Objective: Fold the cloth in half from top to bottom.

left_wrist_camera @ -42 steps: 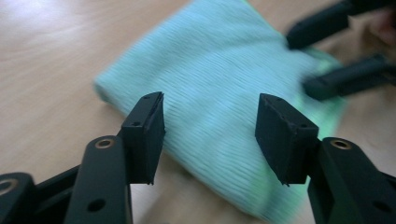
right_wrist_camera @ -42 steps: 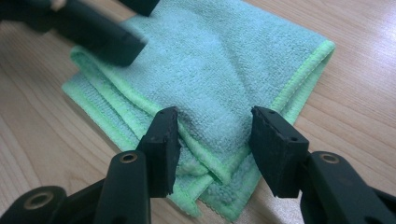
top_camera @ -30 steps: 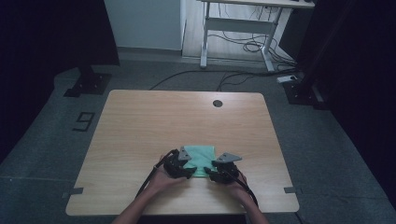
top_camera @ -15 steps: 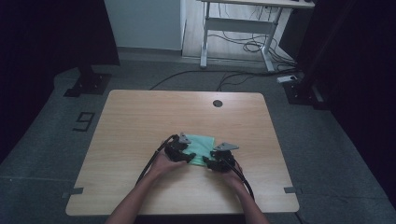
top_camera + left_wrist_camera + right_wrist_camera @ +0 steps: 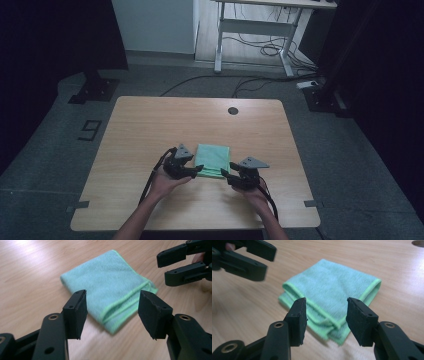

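Lying folded on the table (image 5: 150, 125), green cloth (image 5: 213, 159), left gripper (image 5: 199, 171) and right gripper (image 5: 225, 174) both agape, empty, flanking its near edge

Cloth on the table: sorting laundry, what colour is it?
Mint green cloth, brighter green edging; left gripper view.

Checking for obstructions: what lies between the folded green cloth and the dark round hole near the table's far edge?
Nothing: in the high view, bare wood runs from the cloth to the hole.
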Tool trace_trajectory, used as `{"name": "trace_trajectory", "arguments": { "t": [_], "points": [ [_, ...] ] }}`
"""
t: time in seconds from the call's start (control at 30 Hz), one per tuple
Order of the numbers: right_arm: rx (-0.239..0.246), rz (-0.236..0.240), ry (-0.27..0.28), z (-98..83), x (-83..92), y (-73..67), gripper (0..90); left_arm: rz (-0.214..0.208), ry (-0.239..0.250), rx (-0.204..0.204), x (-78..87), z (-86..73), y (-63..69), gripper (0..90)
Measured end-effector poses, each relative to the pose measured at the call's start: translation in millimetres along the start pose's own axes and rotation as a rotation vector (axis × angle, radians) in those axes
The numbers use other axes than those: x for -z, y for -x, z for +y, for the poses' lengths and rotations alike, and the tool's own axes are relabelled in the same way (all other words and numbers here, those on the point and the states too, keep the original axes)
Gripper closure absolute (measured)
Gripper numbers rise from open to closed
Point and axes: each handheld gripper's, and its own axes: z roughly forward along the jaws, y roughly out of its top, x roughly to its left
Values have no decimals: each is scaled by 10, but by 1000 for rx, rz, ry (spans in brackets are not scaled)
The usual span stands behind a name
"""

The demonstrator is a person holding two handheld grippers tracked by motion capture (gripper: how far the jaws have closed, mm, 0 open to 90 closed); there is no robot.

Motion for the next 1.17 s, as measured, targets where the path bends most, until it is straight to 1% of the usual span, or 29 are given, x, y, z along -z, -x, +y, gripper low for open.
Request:
{"name": "trace_trajectory", "arguments": {
  "t": [0.17,0.27,0.4,0.47,0.57,0.63,0.67,0.73,0.83,0.9,1.03,1.17],
  "points": [
    [-9,1,4,-87,86,-12,500,19,23,19,164,-151,-16,403],
    [15,-15,6,-149,166,-24,499,27,35,31,265,-244,-17,403],
    [26,-32,6,-225,282,-24,494,35,55,43,402,-376,17,403],
    [20,-39,11,-277,368,-21,493,39,61,51,469,-478,52,404],
    [22,-50,9,-354,465,-18,490,55,52,43,513,-580,82,403],
    [22,-63,0,-408,519,-12,488,56,48,54,530,-662,96,404],
    [17,-65,-5,-432,543,-6,485,70,43,53,532,-700,107,402],
    [12,-66,-12,-471,586,2,480,97,22,32,530,-758,131,402],
    [19,-74,-16,-508,630,0,475,86,25,36,531,-794,144,402],
    [24,-72,-24,-516,630,-9,464,86,25,30,533,-794,146,402],
    [30,-69,-28,-522,618,-30,444,83,39,37,560,-797,140,401],
    [19,-70,-20,-513,630,-26,412,82,47,48,575,-796,123,396]
  ]
}}
